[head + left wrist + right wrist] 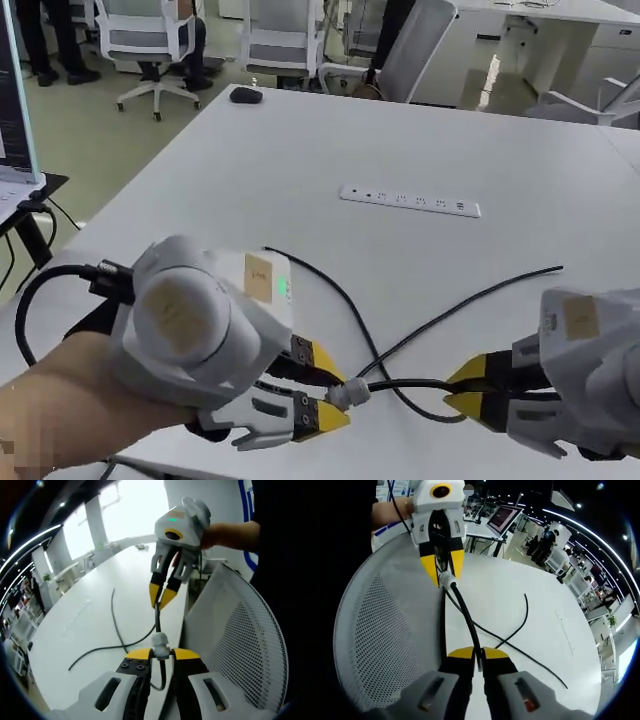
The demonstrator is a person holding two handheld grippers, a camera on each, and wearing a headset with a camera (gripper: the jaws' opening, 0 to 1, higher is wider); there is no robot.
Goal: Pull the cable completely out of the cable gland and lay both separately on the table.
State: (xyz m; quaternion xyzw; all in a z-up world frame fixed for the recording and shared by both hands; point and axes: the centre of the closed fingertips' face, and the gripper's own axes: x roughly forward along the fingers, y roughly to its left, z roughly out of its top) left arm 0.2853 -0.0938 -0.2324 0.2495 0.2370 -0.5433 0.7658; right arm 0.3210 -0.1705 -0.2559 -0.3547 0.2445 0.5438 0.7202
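Holding the cable gland (350,393) clamped between the jaws of my left claw (335,395), down at the near edge of the table (300,170). So I'd call this the pull-out step. My right claw (462,390) is pinched shut on the cable (410,383) just to the right of the gland, with a short taut stretch between the two.

> is it out of the gland yet?

Nope, it's not out. In the left gripper view a bit of cable runs back past the gland between my jaws, and I can't tell how much hangs behind. Next move, I reckon: keep the left claw put and draw the right one away to the right, straight along the cable. Maybe regrip closer and go again. Then each piece goes down apart.

> anything in the way?

The rest of the cable loops and crosses itself just beyond the claws, which might snag. Farther out there's a power strip (410,201), and a mouse (245,95) at the far edge.
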